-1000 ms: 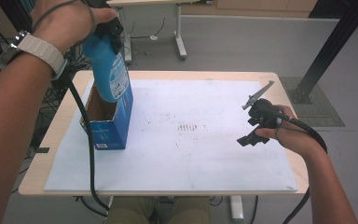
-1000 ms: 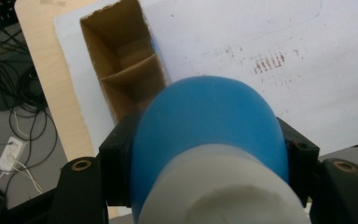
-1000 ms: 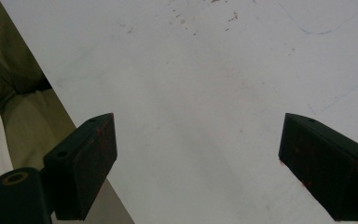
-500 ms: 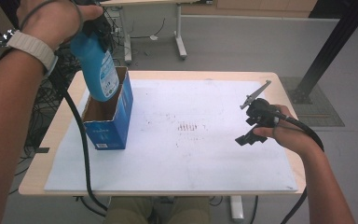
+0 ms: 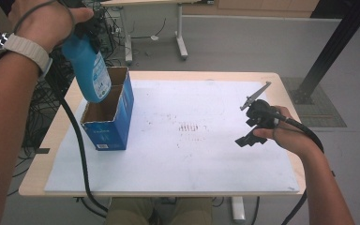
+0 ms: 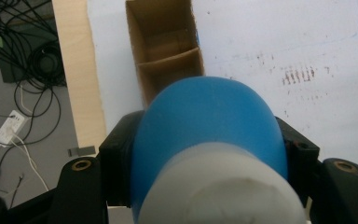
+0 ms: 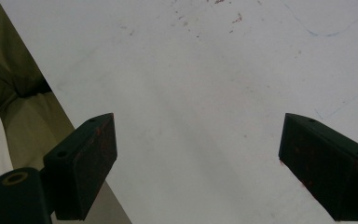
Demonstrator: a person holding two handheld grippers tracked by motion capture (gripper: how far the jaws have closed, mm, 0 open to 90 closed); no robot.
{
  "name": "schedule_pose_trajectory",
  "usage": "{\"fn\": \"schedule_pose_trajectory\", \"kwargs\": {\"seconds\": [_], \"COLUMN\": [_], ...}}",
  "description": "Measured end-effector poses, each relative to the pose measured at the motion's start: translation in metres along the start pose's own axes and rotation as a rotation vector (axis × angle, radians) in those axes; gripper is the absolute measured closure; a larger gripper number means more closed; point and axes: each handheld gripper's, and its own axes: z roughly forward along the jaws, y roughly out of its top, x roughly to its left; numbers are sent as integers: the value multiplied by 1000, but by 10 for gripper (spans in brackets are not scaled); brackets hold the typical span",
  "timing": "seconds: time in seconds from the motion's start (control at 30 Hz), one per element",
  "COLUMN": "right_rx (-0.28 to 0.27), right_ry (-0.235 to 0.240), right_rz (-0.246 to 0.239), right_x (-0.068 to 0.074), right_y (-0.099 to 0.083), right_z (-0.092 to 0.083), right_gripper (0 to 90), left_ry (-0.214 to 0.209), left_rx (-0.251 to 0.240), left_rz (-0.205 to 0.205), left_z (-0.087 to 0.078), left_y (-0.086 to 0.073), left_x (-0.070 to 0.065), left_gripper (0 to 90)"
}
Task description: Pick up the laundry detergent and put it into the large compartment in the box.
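Looking from the near edge outward, we see in the high view our right gripper [image 5: 253, 124] at the right of the frame, held low above the white sheet [image 5: 206, 154] that covers the tabletop [image 5: 56, 140]. In the right gripper view its 2 black fingers [image 7: 86, 163] stand wide apart with nothing between them, and bare white sheet, with a few reddish specks near the top of the frame, shows in the gap.

Farther in, at the left of the high view, a blue cardboard box [image 5: 108, 117] stands open-topped on the sheet. The left gripper view shows a cardboard divider splitting its inside into 2 compartments.

Above the box's far compartment, in the upper left of the high view, our left gripper [image 5: 82, 30] holds a blue bottle [image 5: 90, 70], upright but tilted a little. Its base is just over the box's open top, about level with the rim. In the left gripper view the fingers [image 6: 121, 163] clamp the bottle's blue body from both sides, with its white cap [image 6: 221, 191] at the bottom of the frame.
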Motion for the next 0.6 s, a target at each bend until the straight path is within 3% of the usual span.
{"fn": "schedule_pose_trajectory", "kwargs": {"seconds": [0.6], "right_rx": [12], "right_ry": [8], "right_rz": [1], "right_x": [-2], "right_y": [5], "right_z": [6], "right_gripper": [113], "left_ry": [17], "left_rx": [7], "left_rz": [-47], "left_z": [10], "left_y": [3], "left_x": [10], "left_gripper": [372]}}
